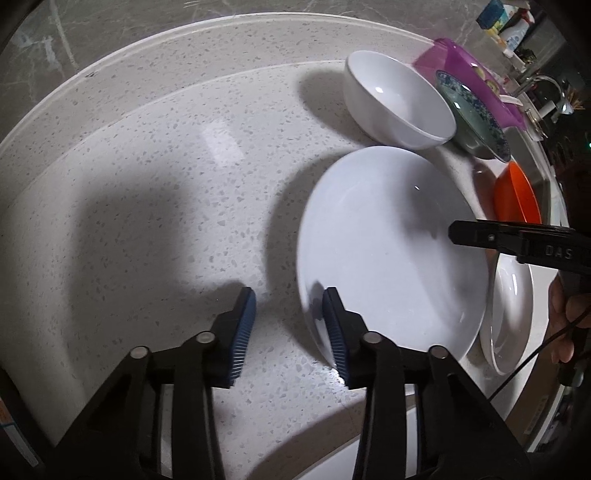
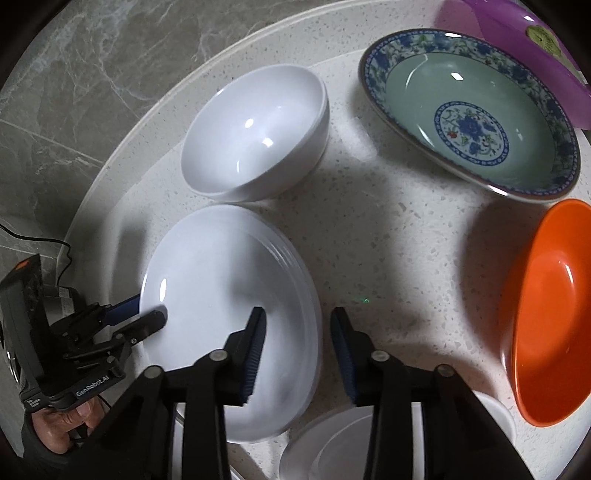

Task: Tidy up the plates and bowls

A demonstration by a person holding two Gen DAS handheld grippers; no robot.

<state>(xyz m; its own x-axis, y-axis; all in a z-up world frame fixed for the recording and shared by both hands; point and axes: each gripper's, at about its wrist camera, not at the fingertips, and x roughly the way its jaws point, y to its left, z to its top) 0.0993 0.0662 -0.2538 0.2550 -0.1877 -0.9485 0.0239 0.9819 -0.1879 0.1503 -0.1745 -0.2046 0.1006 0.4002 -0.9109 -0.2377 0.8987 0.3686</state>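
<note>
A stack of white plates (image 1: 388, 251) (image 2: 221, 306) lies on the speckled counter. My left gripper (image 1: 290, 325) is open, its jaws straddling the stack's left rim; it also shows in the right wrist view (image 2: 138, 314). My right gripper (image 2: 297, 343) is open, its jaws straddling the stack's right rim; one of its fingers (image 1: 480, 236) reaches in over the plate in the left wrist view. A white bowl (image 1: 395, 99) (image 2: 255, 136) stands behind the stack. A blue-patterned green dish (image 2: 469, 129) (image 1: 476, 118) and an orange bowl (image 2: 554, 314) (image 1: 517, 195) sit to the right.
A purple plastic container (image 2: 524, 48) (image 1: 469, 74) stands at the back right. A smaller white dish (image 2: 332, 443) (image 1: 509, 314) lies near the front edge. The raised counter rim (image 1: 147, 81) curves behind, with grey marble wall beyond. A tap and bottles (image 1: 517, 29) are far right.
</note>
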